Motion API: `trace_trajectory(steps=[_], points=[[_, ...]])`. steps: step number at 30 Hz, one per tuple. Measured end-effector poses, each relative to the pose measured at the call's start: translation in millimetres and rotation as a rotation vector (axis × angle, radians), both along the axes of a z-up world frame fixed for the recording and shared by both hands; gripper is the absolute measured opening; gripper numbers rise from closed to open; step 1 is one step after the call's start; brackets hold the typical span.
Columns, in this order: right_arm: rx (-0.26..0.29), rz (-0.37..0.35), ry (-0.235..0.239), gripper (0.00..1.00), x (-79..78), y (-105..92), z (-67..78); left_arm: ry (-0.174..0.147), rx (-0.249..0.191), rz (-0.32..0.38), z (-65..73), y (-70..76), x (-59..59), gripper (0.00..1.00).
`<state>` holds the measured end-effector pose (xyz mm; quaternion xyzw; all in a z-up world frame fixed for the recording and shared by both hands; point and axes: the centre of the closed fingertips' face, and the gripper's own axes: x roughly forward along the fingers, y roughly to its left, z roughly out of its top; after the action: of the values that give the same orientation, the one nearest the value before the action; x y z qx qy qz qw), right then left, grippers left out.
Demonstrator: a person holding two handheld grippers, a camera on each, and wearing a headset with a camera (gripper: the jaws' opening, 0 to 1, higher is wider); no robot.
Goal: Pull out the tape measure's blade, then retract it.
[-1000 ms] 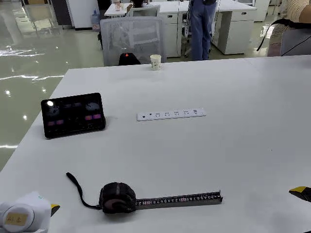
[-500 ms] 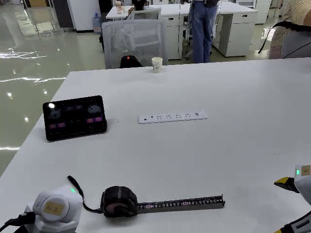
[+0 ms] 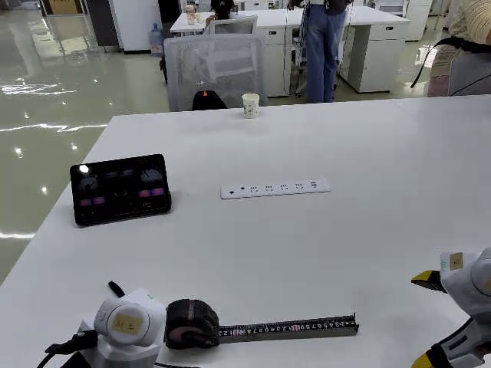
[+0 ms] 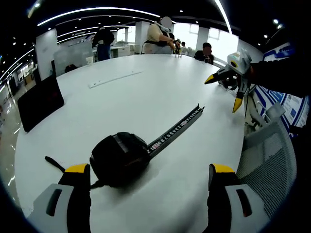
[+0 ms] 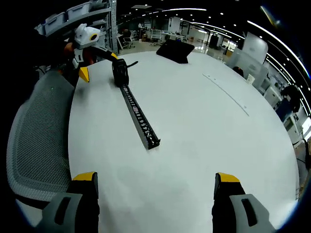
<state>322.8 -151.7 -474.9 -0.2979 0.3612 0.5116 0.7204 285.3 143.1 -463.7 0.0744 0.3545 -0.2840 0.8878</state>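
Black tape measure (image 3: pixel 192 324) lies on the white worktop (image 3: pixel 307 245) close to its near edge, toward the near-left corner. The blade (image 3: pixel 288 330) is out and flat on the surface, its long axis parallel to that edge and running from the case rightward. The left tongs (image 4: pixel 149 171) sit low just behind the case, jaws spread wide with nothing between them. In the left gripper view the case lies just ahead, inside the span of the jaws and nearer the left one, touching neither. The right tongs (image 5: pixel 155 177) are toward the right end of the near edge, also wide and empty. The blade's hook end (image 5: pixel 153 143) points at them, near but clearly apart. The two tongs face each other along the blade line. Judgement: the left is the nearer to the case, the right the nearer to the hook. With the blade extended, retracting looks like the step left, and it turns on closing across the case's width.
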Motion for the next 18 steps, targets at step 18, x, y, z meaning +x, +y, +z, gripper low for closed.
trace_trajectory(steps=[18], points=[[-0.006,0.099,0.018,0.99,17.9,28.0,-12.5,-0.046,0.002,0.183,3.3,1.0,24.5,0.99]])
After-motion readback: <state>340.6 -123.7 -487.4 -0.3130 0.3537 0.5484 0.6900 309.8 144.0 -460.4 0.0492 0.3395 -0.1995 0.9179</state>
